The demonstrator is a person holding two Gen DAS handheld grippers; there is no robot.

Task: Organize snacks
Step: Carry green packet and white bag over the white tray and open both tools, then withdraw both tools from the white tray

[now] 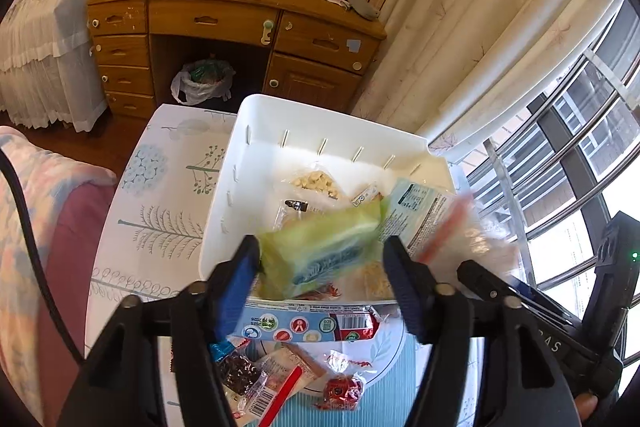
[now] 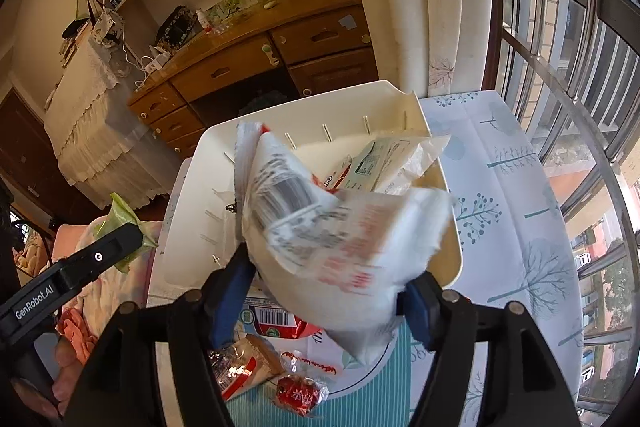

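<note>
The green packet (image 1: 320,251) sits between the pads of the left hand-held gripper (image 1: 320,267), clamped and held over the near edge of the white bin (image 1: 224,211), likely so it can drop in with the snacks already there. The right hand-held gripper (image 2: 328,287) is clamped on a white bag (image 2: 340,235) above the same bin. More snacks (image 1: 288,371) lie loose on the worktop (image 1: 160,195) just before the bin, seemingly waiting their turn.

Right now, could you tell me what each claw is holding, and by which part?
The left claw grips a green snack packet across its lower end. The right claw grips a white printed bag across its lower part.
</note>
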